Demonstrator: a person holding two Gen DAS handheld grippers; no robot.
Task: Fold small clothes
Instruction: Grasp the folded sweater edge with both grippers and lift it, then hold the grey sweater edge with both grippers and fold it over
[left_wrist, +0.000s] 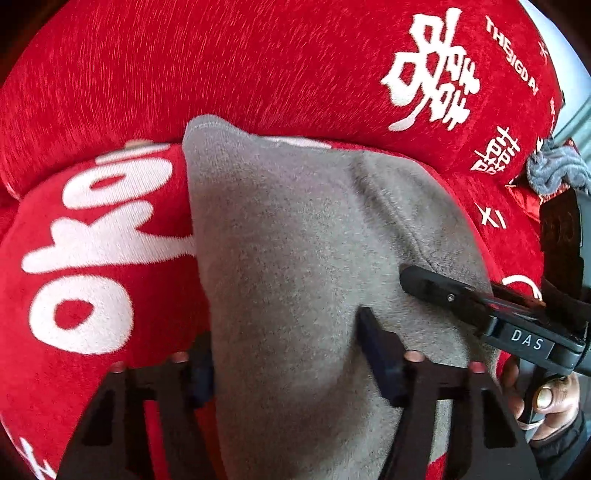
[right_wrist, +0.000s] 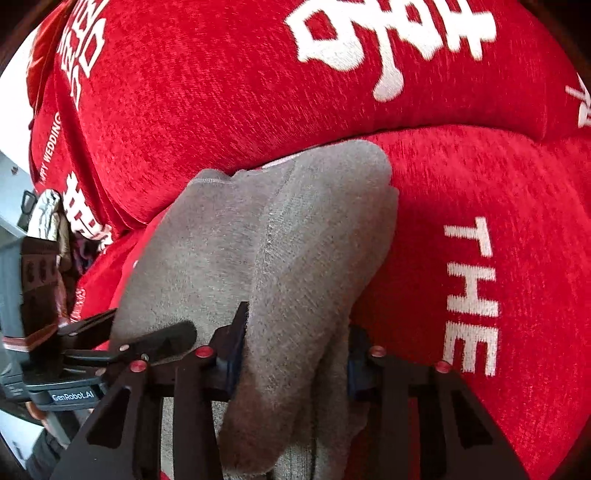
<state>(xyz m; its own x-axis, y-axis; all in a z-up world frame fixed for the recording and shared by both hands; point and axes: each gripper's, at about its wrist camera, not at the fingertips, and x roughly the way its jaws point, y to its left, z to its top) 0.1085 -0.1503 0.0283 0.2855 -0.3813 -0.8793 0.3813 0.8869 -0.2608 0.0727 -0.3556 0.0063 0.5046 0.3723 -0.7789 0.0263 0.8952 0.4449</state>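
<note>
a grey garment (left_wrist: 295, 236) is spread over a red cushion cover with white lettering (left_wrist: 221, 66). a fold of the grey cloth is pinched between the jaws of the left gripper (left_wrist: 284, 365), whose pads press on it from both sides. in the right wrist view, a bunched ridge of the same cloth is clamped between the jaws of the right gripper (right_wrist: 295, 354), and it runs on ahead of them. a hand (left_wrist: 546, 402) is seen on the right gripper's handle.
</note>
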